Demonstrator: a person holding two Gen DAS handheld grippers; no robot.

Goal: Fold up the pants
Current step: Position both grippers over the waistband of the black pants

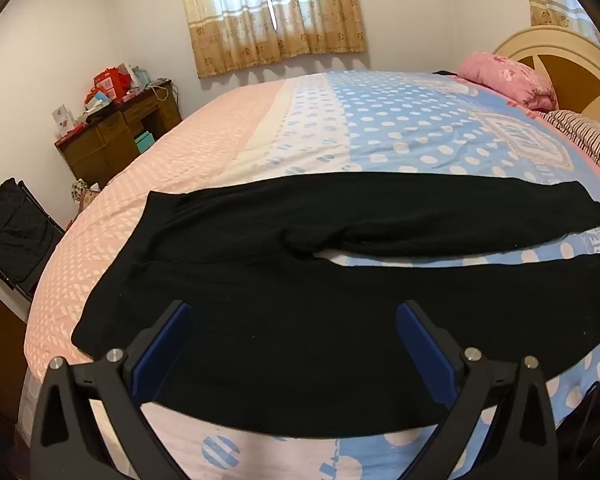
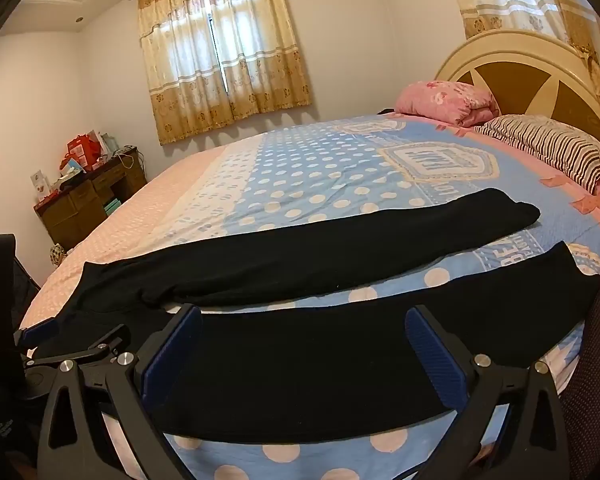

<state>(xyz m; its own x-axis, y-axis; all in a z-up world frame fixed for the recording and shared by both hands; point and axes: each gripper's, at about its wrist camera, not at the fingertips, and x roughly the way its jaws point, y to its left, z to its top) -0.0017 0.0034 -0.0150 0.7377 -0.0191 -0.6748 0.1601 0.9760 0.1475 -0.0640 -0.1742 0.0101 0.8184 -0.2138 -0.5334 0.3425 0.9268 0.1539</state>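
- Left wrist view: we see our left gripper (image 1: 294, 312) at the bottom of the frame, its blue-padded fingers (image 1: 178, 344) spread wide apart with nothing clamped between them.
- The black pants (image 1: 300, 240) lie flat across the middle of the frame on the bed (image 1: 400, 128), waistband toward the left, both legs running to the right, one above the other with a strip of dotted blue cover showing between them.
- In the upper left stands a wooden desk (image 1: 112, 136) piled with boxes; curtains (image 1: 272, 12) hang at top centre, a pink pillow (image 1: 508, 76) sits at upper right.
- Right wrist view: our right gripper (image 2: 304, 316) fills the bottom, jaws wide apart and empty, hovering over the nearer leg.
- The pants stretch from lower left to right of centre; the far leg ends near a striped pillow (image 2: 552, 148).
- At the lower left edge we glimpse the left gripper over the waistband end.
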